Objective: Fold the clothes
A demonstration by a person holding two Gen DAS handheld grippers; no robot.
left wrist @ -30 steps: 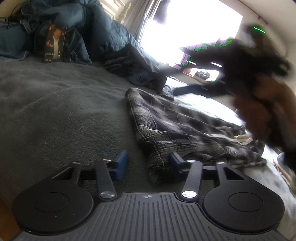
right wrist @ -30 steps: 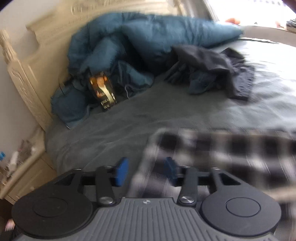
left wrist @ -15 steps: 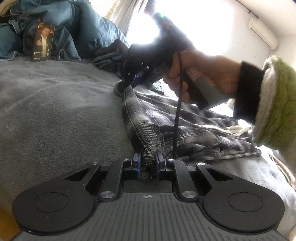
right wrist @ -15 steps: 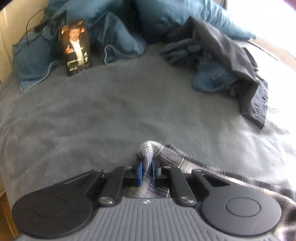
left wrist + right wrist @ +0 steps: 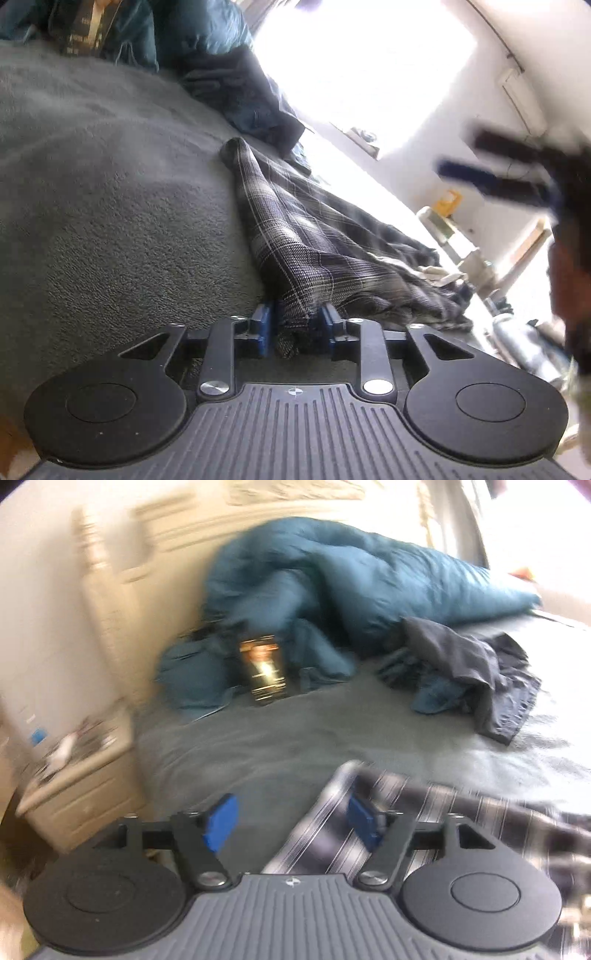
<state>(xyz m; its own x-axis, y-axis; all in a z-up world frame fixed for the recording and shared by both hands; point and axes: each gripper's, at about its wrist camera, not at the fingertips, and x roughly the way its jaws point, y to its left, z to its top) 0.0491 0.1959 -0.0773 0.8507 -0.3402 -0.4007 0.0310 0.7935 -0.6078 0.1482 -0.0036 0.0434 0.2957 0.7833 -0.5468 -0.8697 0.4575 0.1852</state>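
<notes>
we see the plaid garment lying stretched along the grey bed. our left gripper has just eased apart, the hem loose between its pads; our right gripper, clamped on the far corner half a second ago, has sprung wide and pulled clear. unpinned, the fold could slump.

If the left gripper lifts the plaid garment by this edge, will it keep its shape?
Probably not. The plaid garment lies in soft folds on the grey blanket, so it should droop. It looks thin, likely light. The left gripper has jaws parted, so it may slip.
</notes>
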